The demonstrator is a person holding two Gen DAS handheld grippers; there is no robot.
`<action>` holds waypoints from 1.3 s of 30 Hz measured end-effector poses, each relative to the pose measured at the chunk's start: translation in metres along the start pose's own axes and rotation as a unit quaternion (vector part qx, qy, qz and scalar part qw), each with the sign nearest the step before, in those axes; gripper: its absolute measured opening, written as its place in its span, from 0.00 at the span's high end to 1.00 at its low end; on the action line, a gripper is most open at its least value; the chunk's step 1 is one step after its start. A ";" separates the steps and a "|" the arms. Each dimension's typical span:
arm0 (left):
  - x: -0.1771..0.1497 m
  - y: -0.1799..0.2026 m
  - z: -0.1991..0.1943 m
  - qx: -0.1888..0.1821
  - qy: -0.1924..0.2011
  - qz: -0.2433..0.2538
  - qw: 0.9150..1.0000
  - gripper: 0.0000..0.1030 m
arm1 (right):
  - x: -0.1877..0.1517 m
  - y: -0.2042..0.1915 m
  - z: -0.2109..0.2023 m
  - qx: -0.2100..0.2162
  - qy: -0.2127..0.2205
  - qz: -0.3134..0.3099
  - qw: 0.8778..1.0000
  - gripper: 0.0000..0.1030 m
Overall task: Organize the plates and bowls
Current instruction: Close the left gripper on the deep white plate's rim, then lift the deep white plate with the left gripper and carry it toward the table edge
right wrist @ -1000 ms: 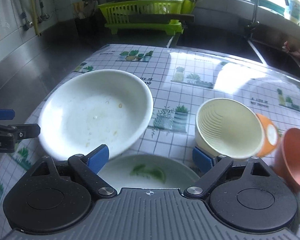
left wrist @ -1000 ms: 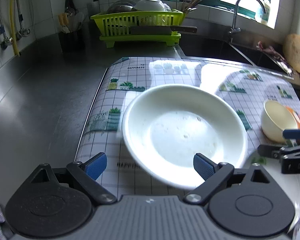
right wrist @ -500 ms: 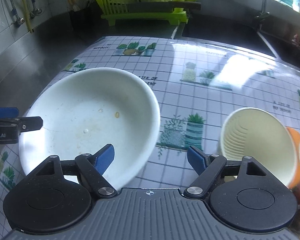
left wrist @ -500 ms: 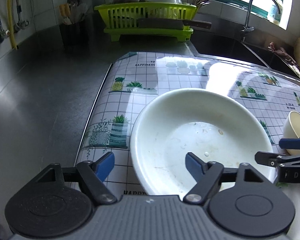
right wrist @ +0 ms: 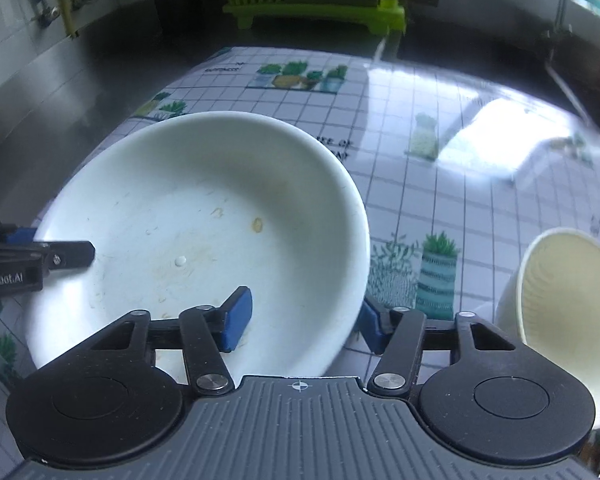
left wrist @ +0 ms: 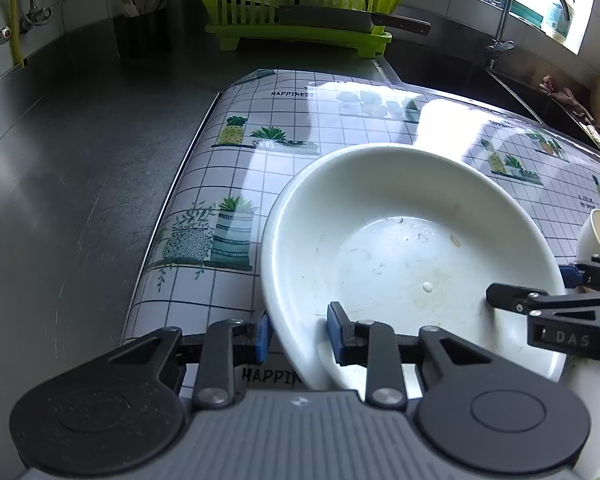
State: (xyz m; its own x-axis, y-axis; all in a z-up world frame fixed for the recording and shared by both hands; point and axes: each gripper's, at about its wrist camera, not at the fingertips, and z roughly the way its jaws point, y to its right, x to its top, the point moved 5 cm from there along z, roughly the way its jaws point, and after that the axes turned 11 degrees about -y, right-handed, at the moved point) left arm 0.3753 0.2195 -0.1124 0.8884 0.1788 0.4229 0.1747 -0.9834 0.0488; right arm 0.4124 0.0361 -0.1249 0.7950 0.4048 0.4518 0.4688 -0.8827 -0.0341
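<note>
Kitchen desk (left wrist: 72,168) with a dark steel top, and a plant-print mat (left wrist: 284,152) spread over it, green dish rack (left wrist: 296,4) at the back by the sink. Front and centre is the big white bowl (left wrist: 412,248), and both grippers are on it at once.

The left gripper (left wrist: 296,334) has its fingers closed around the bowl's near-left rim, one blue pad outside, one inside. The right gripper (right wrist: 304,320) straddles the near-right rim the same way, but its fingers look wider apart, so I can't tell if it's actually pinching or just lined up around the edge.

Looks to me like the step is a two-handed grab of this bowl, to carry or stack it. Next move probably needs the right side properly clamped, then both lifting evenly so it doesn't tip.

The bowl itself: wide, shallow-ish, glossy white, with a few crumbs and smears inside, so not clean. Smooth rim, probably slippery. A cream ribbed bowl (right wrist: 568,312) lies on its side just right of the right fingers.
</note>
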 end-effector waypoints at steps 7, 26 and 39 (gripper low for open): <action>-0.008 0.002 -0.012 0.008 0.007 0.002 1.000 0.74 | -0.007 -0.003 -0.012 -0.015 0.010 -0.009 1.000 0.51; -0.122 -0.011 -0.126 0.029 0.042 -0.031 0.998 0.74 | -0.082 -0.062 -0.107 -0.015 0.065 -0.085 0.994 0.51; -0.239 0.003 -0.179 0.037 0.043 -0.039 0.998 0.73 | -0.189 -0.091 -0.151 -0.017 0.080 -0.106 0.991 0.51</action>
State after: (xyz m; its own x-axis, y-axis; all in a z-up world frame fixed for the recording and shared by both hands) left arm 0.0876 0.1681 -0.0519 0.8313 0.2480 0.4975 0.2755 -0.9611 0.0187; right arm 0.1611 0.0040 -0.0721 0.6077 0.5411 0.5813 0.6035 -0.7904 0.1049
